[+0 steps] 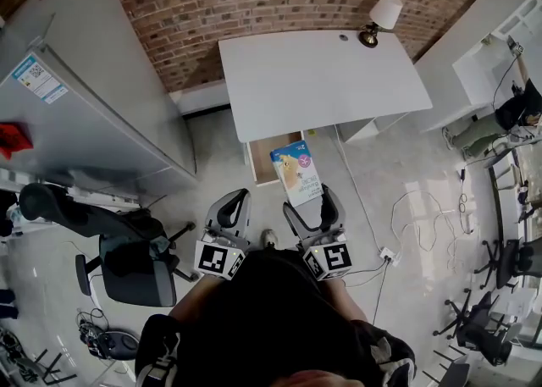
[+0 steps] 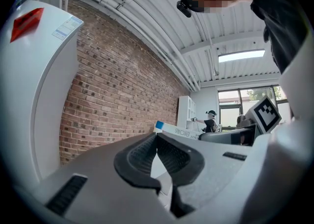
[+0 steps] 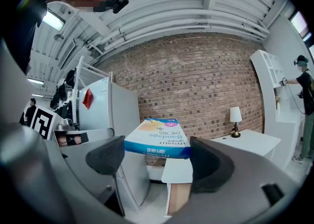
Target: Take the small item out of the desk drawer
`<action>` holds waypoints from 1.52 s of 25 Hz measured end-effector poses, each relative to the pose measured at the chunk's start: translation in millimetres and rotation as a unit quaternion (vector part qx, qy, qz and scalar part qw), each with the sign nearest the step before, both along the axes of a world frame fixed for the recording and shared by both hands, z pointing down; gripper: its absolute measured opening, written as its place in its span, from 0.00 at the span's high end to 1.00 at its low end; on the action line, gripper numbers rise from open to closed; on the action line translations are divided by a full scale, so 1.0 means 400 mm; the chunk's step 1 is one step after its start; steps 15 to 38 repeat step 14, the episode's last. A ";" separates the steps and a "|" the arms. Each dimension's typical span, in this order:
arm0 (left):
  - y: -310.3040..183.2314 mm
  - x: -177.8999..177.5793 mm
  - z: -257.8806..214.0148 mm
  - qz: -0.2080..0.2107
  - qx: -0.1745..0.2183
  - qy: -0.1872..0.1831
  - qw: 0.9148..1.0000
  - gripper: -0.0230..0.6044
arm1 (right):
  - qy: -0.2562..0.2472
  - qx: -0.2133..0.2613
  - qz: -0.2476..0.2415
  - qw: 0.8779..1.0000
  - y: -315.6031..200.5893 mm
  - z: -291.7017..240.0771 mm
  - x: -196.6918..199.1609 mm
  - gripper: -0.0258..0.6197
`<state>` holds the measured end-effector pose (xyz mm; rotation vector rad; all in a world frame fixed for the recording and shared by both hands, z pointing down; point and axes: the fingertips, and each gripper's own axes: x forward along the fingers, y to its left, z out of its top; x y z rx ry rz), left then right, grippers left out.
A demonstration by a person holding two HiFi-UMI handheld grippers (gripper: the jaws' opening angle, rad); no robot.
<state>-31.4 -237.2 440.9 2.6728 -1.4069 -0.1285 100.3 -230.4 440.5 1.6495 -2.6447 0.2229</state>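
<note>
A blue-and-white bandage box (image 1: 296, 172) is clamped between the pads of my right gripper (image 1: 306, 201) and held in the air in front of the white desk (image 1: 322, 80). In the right gripper view the box (image 3: 159, 139) lies flat across the jaws of the right gripper (image 3: 157, 157). Below it the desk drawer (image 3: 179, 184) stands pulled out; its wooden inside (image 1: 264, 161) shows under the desk's front edge. My left gripper (image 1: 237, 203) hangs beside the right one, shut with nothing in it, its pads (image 2: 147, 152) touching at the tips. The box's end (image 2: 176, 131) shows beyond them.
A tall white fridge-like cabinet (image 1: 76, 97) stands at the left against the brick wall. A black office chair (image 1: 127, 258) is at my left. A small lamp (image 1: 379, 17) sits on the desk's far corner. Cables and a power strip (image 1: 389, 254) lie on the floor at the right.
</note>
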 end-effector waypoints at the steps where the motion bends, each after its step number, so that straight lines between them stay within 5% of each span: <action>1: 0.005 -0.005 0.004 0.000 0.001 0.000 1.000 0.95 | 0.000 0.000 -0.001 1.000 0.003 0.004 -0.007 0.33; 38: 0.041 -0.023 0.014 -0.004 -0.002 0.000 1.000 0.95 | 0.000 -0.006 0.002 1.000 0.036 0.023 -0.018 0.33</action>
